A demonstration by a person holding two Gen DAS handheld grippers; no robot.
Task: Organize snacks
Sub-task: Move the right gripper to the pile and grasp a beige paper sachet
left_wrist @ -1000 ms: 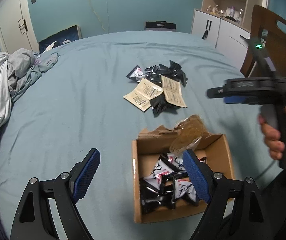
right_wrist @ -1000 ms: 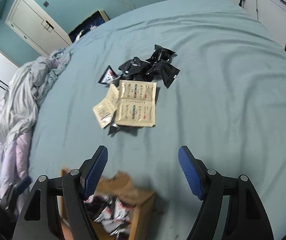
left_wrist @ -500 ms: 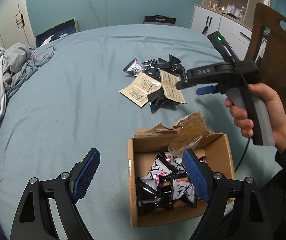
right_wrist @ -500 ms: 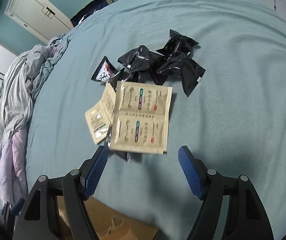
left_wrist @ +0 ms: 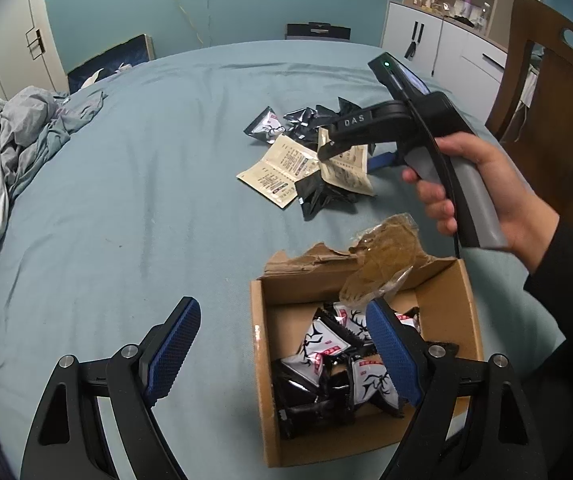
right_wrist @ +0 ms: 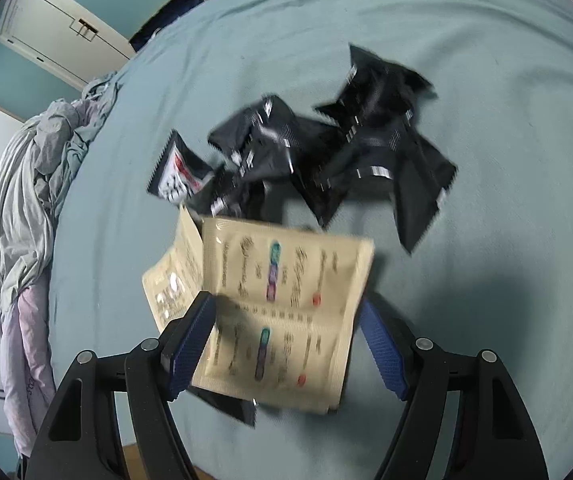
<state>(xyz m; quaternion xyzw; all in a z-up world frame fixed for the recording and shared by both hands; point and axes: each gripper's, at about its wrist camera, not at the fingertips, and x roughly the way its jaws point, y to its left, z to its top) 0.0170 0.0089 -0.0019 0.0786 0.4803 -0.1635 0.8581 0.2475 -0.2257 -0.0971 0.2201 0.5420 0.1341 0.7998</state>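
left wrist view: the left gripper (left_wrist: 282, 356) hangs with its jaws spread and nothing between them, its right pad over the open cardboard box (left_wrist: 464, 308) at about five o'clock. inside the box lie black-and-white snack packets (left_wrist: 326, 346), and a crumpled clear wrapper (left_wrist: 382, 264) rests on the torn far flap. the loose pile sits on the blue-green bedsheet (left_wrist: 146, 200) at about one o'clock from the box: black foil packets (left_wrist: 322, 196) under and around beige sachets (left_wrist: 276, 170). a hand (left_wrist: 482, 188) holds the right gripper's handle over that pile.

right wrist view: the right gripper (right_wrist: 286, 340) is spread wide, its jaws straddling the large beige double sachet (right_wrist: 286, 300), which runs from centre toward six o'clock; whether the pads touch it cannot be told, though they do not appear to pinch it. more black packets (right_wrist: 366, 160) spread toward twelve and one o'clock.

the sachet looks light, thin and floppy, probably slick. a pinch across one long edge, or across its middle fold, should lift it; it will likely droop, and the soft sheet beneath may give under the pads.
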